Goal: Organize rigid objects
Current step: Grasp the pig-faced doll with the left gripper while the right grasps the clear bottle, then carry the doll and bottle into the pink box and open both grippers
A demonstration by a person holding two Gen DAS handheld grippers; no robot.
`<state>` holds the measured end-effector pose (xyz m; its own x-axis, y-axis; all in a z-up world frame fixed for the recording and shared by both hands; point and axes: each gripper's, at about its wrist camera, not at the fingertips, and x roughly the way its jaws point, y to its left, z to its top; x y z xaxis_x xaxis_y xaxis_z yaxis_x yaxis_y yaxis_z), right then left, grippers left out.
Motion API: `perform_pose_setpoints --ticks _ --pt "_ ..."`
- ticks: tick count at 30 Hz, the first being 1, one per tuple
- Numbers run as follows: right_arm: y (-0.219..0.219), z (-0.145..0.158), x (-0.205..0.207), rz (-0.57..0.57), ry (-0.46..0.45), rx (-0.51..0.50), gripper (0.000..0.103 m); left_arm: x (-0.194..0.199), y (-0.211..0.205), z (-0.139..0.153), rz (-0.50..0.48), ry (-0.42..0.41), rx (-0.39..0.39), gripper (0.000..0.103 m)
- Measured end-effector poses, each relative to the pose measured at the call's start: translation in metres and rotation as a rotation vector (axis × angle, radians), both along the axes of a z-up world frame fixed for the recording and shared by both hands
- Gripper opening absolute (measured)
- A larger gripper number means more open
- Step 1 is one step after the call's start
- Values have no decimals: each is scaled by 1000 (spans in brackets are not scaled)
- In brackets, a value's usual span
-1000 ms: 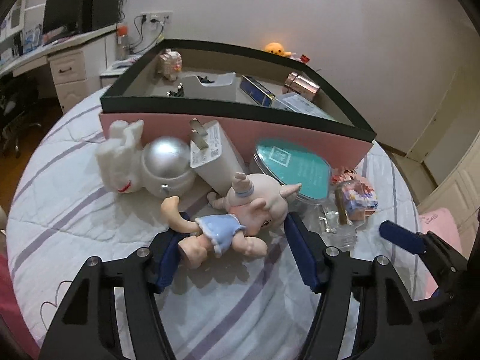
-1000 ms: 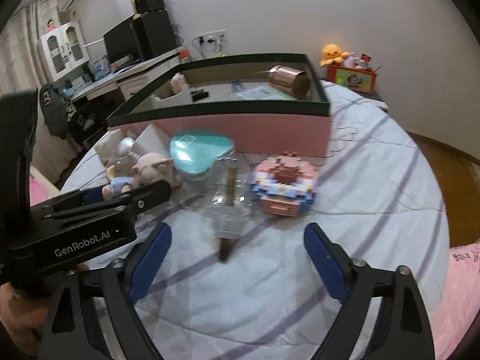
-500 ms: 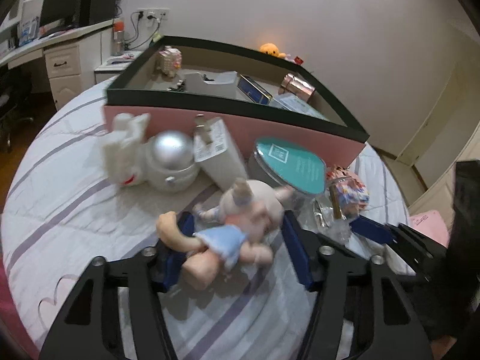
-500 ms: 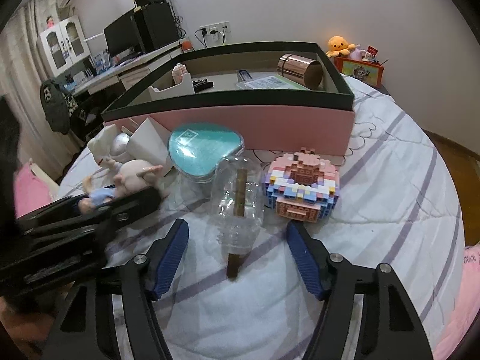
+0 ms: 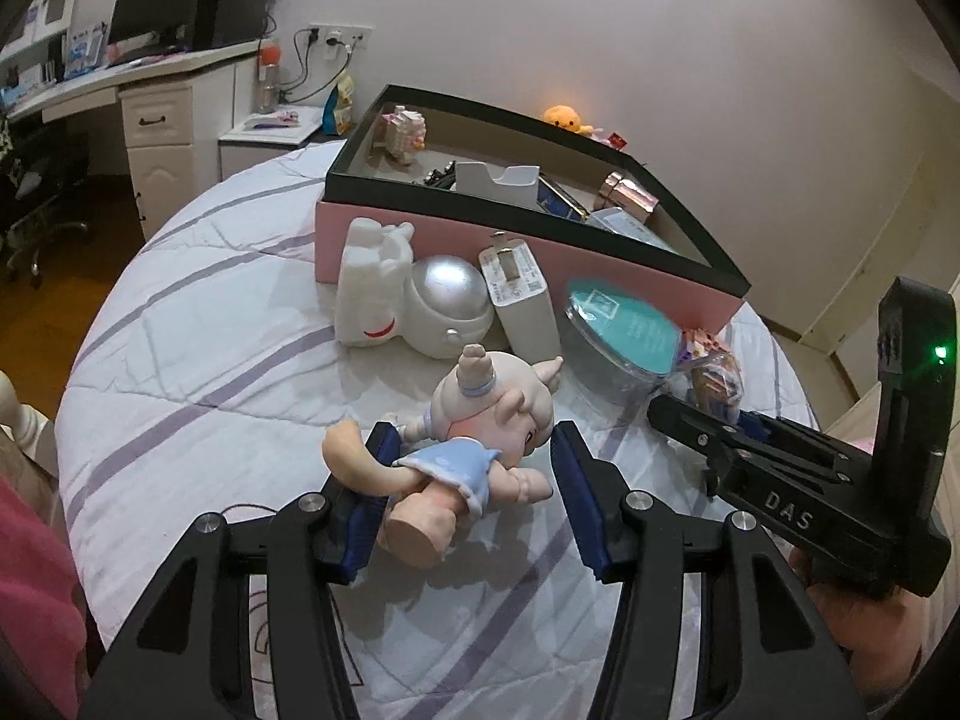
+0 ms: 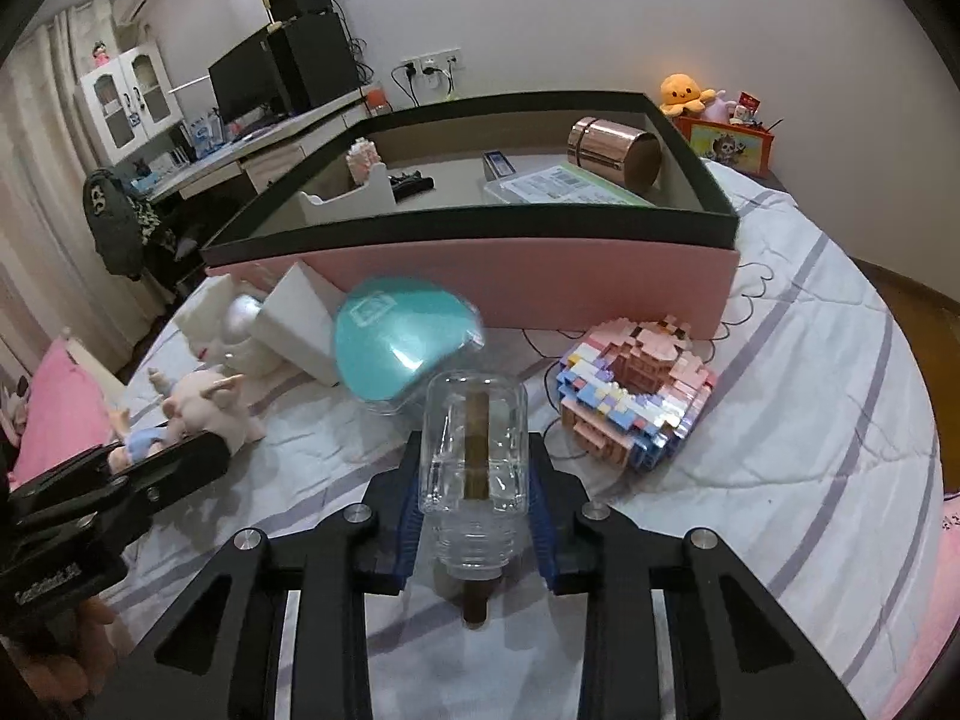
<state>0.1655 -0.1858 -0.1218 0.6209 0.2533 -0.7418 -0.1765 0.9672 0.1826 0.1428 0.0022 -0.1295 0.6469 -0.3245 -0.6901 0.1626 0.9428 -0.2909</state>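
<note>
My left gripper (image 5: 468,480) is shut on a pig doll (image 5: 468,438) in a blue dress and holds it just above the quilt. My right gripper (image 6: 474,498) is shut on a clear glass bottle (image 6: 474,456) with a brown stick inside. The doll also shows in the right wrist view (image 6: 198,408). A pink box with a black rim (image 5: 540,234) (image 6: 480,276) stands behind, holding a copper tin (image 6: 612,150), a white holder (image 6: 348,198) and papers.
On the quilt before the box lie a white rabbit figure (image 5: 372,282), a silver dome (image 5: 450,300), a white charger (image 5: 522,306), a teal heart-shaped case (image 5: 624,330) (image 6: 396,342) and a block-brick model (image 6: 636,396). A desk stands at the far left.
Both grippers closed: the left one onto the pig doll and lifted it slightly, the right one moved forward and shut on the glass bottle.
</note>
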Motion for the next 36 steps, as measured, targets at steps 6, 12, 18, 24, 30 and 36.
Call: perform_pose_setpoints --ticks 6,12,18,24,30,36 --pt "-2 5 -18 24 -13 41 31 -10 4 5 -2 -20 7 48" --pt "-5 1 -22 27 -1 48 31 -3 -3 0 -24 -2 47 52" --pt "-4 -3 -21 31 9 51 31 11 -5 -7 -19 4 33 60" --pt "-4 1 -22 36 0 53 31 2 -3 -6 -25 -4 16 59" --pt "-3 18 -26 52 -38 62 31 -10 5 12 -13 -47 6 59" --pt "2 43 -22 80 -87 56 31 -13 11 41 -7 -113 5 59"
